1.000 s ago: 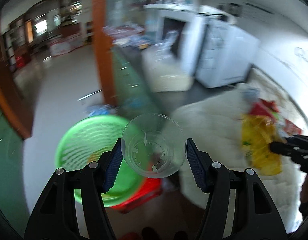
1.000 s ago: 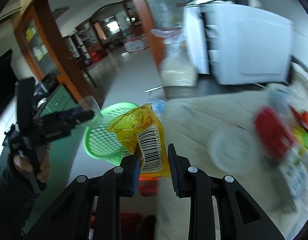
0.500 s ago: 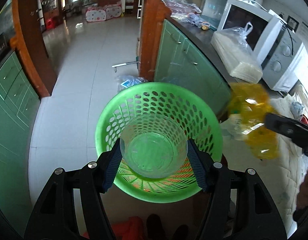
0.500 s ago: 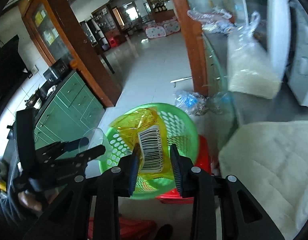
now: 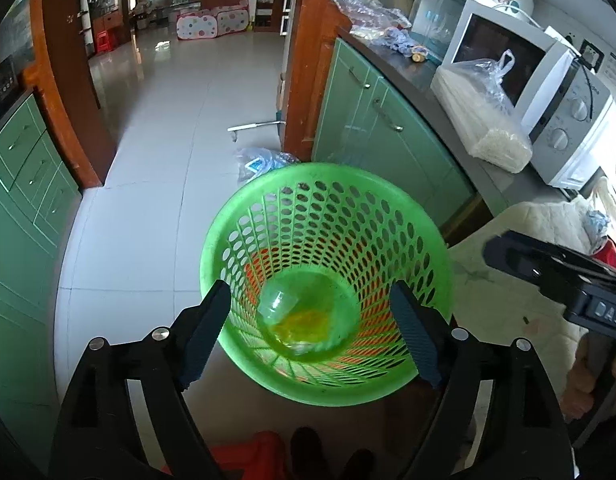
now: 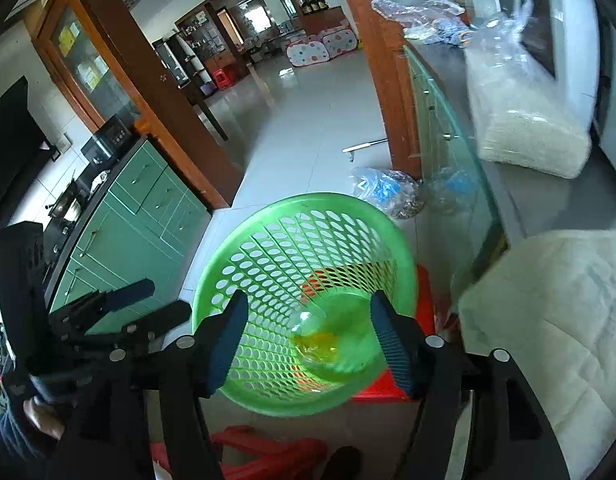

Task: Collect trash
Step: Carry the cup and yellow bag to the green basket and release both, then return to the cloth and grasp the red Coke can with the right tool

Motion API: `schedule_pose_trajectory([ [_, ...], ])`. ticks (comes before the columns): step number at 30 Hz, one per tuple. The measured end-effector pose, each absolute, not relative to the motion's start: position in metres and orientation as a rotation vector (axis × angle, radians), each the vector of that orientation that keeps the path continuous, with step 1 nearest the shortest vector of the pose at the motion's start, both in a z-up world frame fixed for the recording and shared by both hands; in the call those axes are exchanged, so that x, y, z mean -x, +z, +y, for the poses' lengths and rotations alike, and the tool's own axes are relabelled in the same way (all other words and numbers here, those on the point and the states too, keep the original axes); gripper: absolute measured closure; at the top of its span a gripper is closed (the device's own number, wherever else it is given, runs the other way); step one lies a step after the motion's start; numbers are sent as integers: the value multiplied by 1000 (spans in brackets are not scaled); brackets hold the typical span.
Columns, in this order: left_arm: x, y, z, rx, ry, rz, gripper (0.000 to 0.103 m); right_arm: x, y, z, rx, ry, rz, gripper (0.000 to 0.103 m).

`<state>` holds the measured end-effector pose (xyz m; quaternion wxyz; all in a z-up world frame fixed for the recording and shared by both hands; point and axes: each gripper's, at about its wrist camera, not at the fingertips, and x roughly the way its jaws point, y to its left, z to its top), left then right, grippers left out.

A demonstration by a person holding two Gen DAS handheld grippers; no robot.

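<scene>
You are in a kitchen with green cabinets [image 5: 372,120], a pale tiled floor [image 5: 180,112] and a doorway at twelve o'clock opening onto a further room. A microwave [image 5: 548,92] and a bagged white bundle [image 5: 484,124] sit on the desk at two o'clock in the left wrist view. The green perforated basket [image 5: 328,208] stands just under both tools, apparently on a red stool [image 6: 388,388]. At its bottom lie the clear plastic cup [image 5: 280,300] and the yellow wrapper [image 5: 304,320], touching one another.

Your left hand-held gripper [image 5: 312,332] is spread wide and carries nothing; your right hand-held gripper [image 6: 308,344] is likewise spread and empty. Both pieces look dropped, so this step seems finished. To close it well, lift both tools straight up so no finger catches the rim and tips the basket. Then swing toward four o'clock, where the cream cloth [image 6: 548,300] shows. More trash [image 5: 600,236] seems to lie there, though it is too small to name.
</scene>
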<state>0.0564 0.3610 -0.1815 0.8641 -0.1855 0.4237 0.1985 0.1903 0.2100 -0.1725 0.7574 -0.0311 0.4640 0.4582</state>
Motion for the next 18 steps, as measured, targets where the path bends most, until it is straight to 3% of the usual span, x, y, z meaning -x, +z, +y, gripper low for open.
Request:
schedule_pose_trajectory([
  [5,-59,-164,346,382,413,853,20,-188,-159,160,43,966,982,34],
  [18,-82,-135,247,313,290,826,19,-184,-126,-5,20,771,903,30],
])
